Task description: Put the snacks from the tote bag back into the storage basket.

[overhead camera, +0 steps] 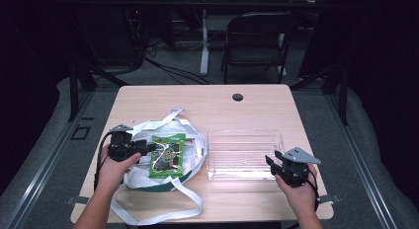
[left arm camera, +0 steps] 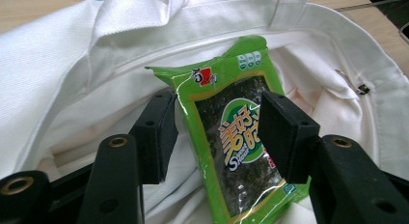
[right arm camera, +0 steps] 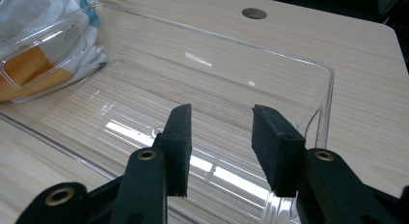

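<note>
Nearest, at the table's (overhead camera: 222,204) front edge, two forearms reaching in from below, each hand gripping a tool. Left tool (overhead camera: 148,149) held level, aimed rightward over the white canvas tote bag (overhead camera: 195,145), jaws spread and straddling the green seaweed snack packet (overhead camera: 168,155) without clearly pinching it; in the left gripper view, packet (left arm camera: 236,132) lying on the bag's white cloth (left arm camera: 72,64) between the two pads. Right tool (overhead camera: 271,162) angled up-left at the near right corner of the clear plastic bin (overhead camera: 244,137), jaws released, holding nothing, poised over the bin's empty floor (right arm camera: 144,113). Probably the pickup step: packet about to be seized for transfer into the bin. Next calls for closing squarely on the packet, then lifting clear of the bag's straps. Farther off, a folding chair (overhead camera: 259,36) behind the table
</note>
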`<state>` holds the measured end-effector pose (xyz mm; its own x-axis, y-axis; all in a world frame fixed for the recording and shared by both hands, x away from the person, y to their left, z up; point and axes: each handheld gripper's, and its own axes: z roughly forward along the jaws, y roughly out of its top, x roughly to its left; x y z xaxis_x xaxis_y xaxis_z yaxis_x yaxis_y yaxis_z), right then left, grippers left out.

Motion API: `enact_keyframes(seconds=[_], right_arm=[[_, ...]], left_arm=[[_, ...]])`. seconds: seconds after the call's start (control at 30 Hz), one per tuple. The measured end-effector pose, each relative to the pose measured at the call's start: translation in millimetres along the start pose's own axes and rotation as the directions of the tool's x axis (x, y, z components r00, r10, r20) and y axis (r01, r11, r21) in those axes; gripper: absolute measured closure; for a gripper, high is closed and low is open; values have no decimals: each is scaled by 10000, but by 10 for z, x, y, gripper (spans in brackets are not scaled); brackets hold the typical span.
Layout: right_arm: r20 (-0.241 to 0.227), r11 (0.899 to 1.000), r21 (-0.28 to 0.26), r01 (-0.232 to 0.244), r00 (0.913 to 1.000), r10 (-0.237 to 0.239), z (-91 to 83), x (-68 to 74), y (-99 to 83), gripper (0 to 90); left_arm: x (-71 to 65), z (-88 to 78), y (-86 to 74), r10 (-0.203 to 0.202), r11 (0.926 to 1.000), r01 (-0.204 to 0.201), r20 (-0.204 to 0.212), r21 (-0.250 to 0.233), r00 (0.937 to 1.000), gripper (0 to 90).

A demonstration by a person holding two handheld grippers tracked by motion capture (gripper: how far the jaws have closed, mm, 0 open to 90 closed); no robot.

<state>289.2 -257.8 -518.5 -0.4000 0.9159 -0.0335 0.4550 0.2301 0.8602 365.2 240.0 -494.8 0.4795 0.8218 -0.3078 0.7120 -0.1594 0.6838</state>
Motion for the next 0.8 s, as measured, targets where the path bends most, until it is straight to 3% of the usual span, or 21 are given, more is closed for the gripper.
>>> enact_keyframes(seconds=[0.1, 0.27, 0.43, 0.8], right_arm=[[8, 10000, -18, 7, 10000, -7, 8, 9, -1, 592], [10, 10000, -12, 29, 10000, -29, 4, 6, -1, 583], [63, 9999, -105, -21, 10000, 22, -15, 7, 7, 581], [-3, 10000, -82, 42, 10000, -42, -14, 3, 12, 572]], left_arm=[[10, 23, 36, -130, 9996, 128, 78, 259, 9999, 454], [58, 88, 92, -711, 9962, 689, 408, 530, 9966, 417], [95, 149, 112, -1029, 9919, 997, 371, 784, 9940, 387], [63, 231, 125, -856, 9901, 828, 199, 1131, 9961, 381]])
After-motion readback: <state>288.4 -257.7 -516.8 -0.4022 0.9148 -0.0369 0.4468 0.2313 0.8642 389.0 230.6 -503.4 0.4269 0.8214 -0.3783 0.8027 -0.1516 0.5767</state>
